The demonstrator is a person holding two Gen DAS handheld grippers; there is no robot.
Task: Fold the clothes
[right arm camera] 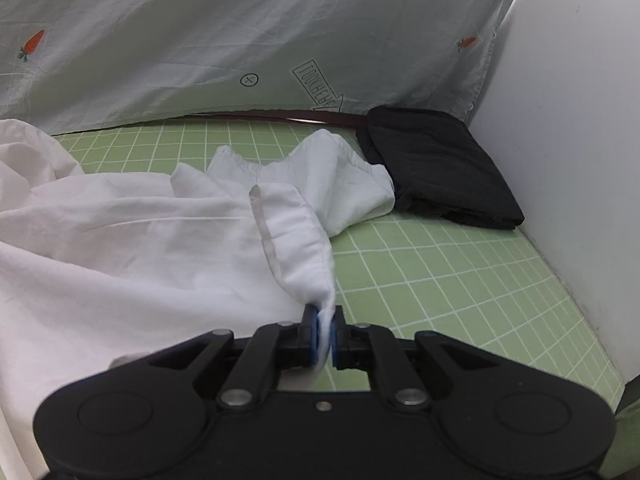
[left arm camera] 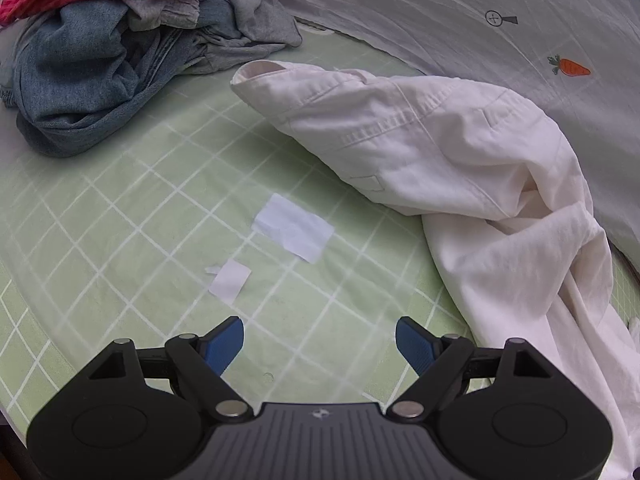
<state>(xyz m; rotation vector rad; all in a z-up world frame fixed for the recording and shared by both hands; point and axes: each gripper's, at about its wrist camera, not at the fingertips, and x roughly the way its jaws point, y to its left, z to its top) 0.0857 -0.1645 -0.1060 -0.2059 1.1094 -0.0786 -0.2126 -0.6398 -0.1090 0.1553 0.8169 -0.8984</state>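
A crumpled white garment (left arm camera: 460, 160) lies across the green grid mat (left arm camera: 140, 240), its waistband end toward the clothes pile. My left gripper (left arm camera: 319, 344) hovers open above bare mat, to the left of the garment, with nothing between its blue pads. In the right wrist view the same white garment (right arm camera: 120, 248) spreads to the left, and my right gripper (right arm camera: 325, 336) is shut on a hemmed edge of it, the cloth pinched between the blue pads and lifted in a fold.
A heap of denim, grey and red-checked clothes (left arm camera: 112, 52) sits at the far left. Two white paper scraps (left arm camera: 292, 228) lie on the mat. A folded black garment (right arm camera: 436, 168) rests by the white wall (right arm camera: 568, 140). A pale carrot-print sheet (right arm camera: 240, 32) hangs behind.
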